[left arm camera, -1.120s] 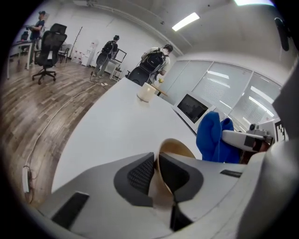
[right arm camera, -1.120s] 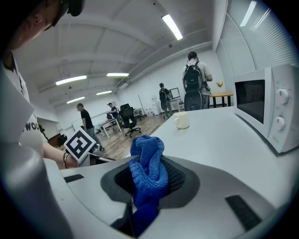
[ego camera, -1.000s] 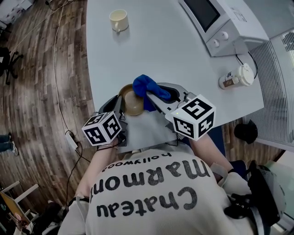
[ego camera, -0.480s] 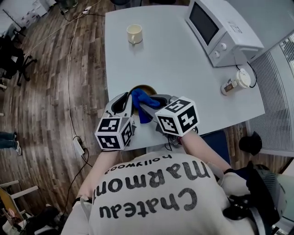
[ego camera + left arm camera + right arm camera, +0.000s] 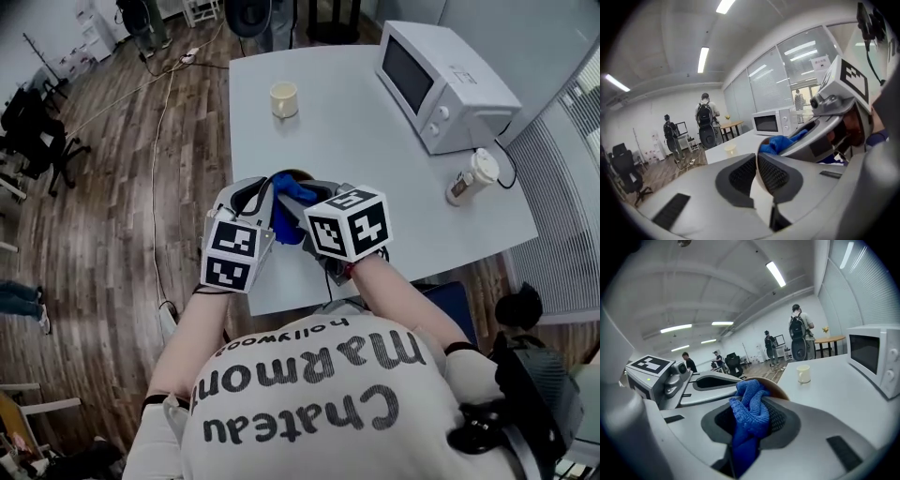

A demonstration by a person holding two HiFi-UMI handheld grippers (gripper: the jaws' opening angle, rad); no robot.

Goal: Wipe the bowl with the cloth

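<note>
Left gripper was clamped on the thin rim of the apparently light, rigid bowl above the 8 o'clock side of the table; right gripper pinched the soft blue cloth at its bunched middle.

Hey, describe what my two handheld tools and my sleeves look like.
The left tool and right tool are pale grey moulded shells with dark ribbed pads. Each carries a white cube printed with black square markers. You wear a white short-sleeved T-shirt with black lettering.
</note>
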